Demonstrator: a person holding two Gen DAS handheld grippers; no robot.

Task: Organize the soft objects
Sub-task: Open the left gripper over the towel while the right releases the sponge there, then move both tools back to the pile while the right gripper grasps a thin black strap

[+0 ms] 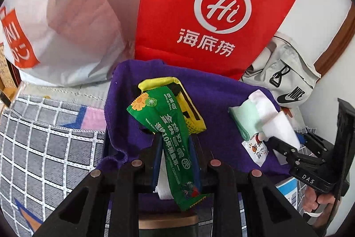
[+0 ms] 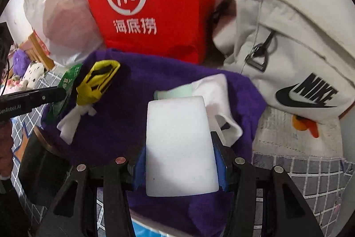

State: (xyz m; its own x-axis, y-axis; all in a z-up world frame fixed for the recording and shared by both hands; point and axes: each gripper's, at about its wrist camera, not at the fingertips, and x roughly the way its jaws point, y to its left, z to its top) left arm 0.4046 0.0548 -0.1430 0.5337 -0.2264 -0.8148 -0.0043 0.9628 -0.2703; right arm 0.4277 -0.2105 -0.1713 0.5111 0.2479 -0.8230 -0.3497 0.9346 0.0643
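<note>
At six o'clock in each wrist view, a load is held: the left claw [image 1: 177, 161] is closed on a green packet [image 1: 170, 132] with white tissue, and the right claw [image 2: 179, 161] is clamped on a white sponge [image 2: 179, 148]. Both are carried over the purple cloth [image 2: 137, 90]. Each item should be lowered onto a bare patch, clear of the yellow pouch [image 1: 188, 110] at twelve o'clock, before release.

white plastic bag [image 1: 66, 21] cropped, basket under purple cloth [image 1: 221, 103]
</note>
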